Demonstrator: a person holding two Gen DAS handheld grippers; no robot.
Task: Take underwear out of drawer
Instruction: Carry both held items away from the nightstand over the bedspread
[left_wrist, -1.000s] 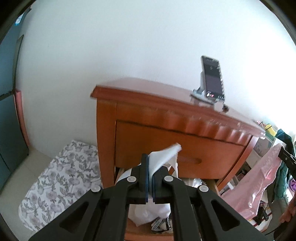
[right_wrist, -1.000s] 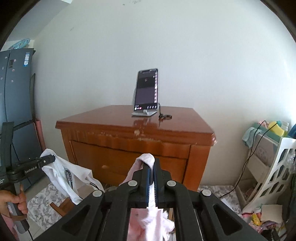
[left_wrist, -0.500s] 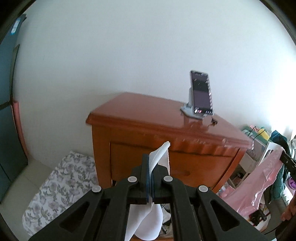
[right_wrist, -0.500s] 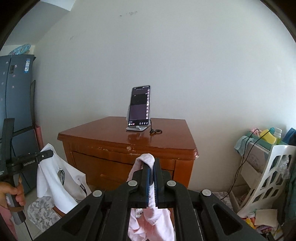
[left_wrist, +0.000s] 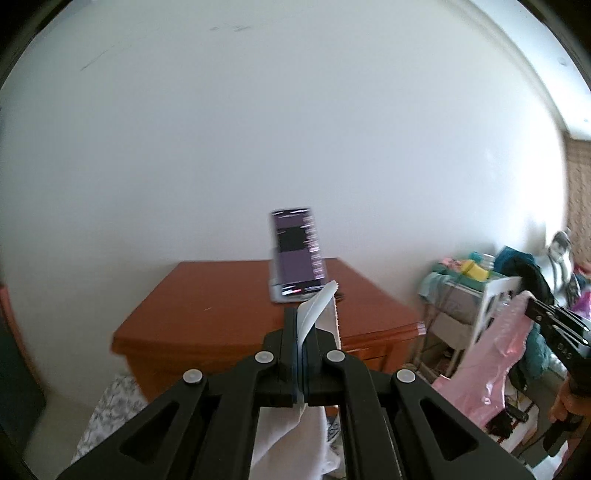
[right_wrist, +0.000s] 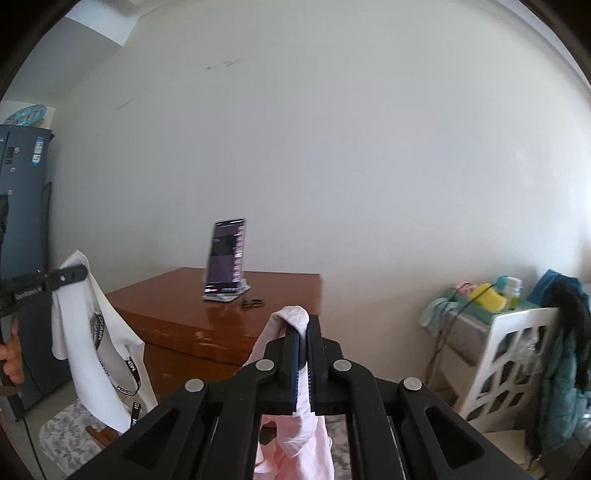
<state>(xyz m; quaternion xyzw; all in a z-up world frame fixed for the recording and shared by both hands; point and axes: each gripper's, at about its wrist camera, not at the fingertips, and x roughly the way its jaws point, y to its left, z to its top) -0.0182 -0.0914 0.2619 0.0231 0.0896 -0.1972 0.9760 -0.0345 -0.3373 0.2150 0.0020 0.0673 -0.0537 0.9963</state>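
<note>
Biggest risk from here, I'd say, is a garment slipping out. Both pieces are pinched only by a small fold of thin fabric, with nearly all of the cloth hanging free below, so a quick swing or a snag on the wooden nightstand (right_wrist: 207, 325) edge could tug one loose and drop it on the floor. The white underwear (right_wrist: 92, 343) has a black printed waistband dangling low, which looks like the bit most likely to catch on something. The phone on its stand (right_wrist: 226, 254) sits on top of the nightstand, so if either hand goes to lay the clothes down up there, trailing cloth could knock it over. There's also a cluttered white rack (right_wrist: 513, 354) off to the right that the pink piece could brush.

Now the tongs. The left tongs (left_wrist: 300, 332) are pressed together on the white underwear, a pointed flap of it poking up past the tips and the rest drooping underneath. The right tongs (right_wrist: 303, 332) are also clamped tight, on the pink underwear (right_wrist: 291, 435), with a little loop of fabric folded over the left tip. Nothing else is touching either pair.

Both garments are up in the air, level with or above the nightstand top. The drawer itself isn't visible from either camera, so I can't tell whether it's open.
</note>
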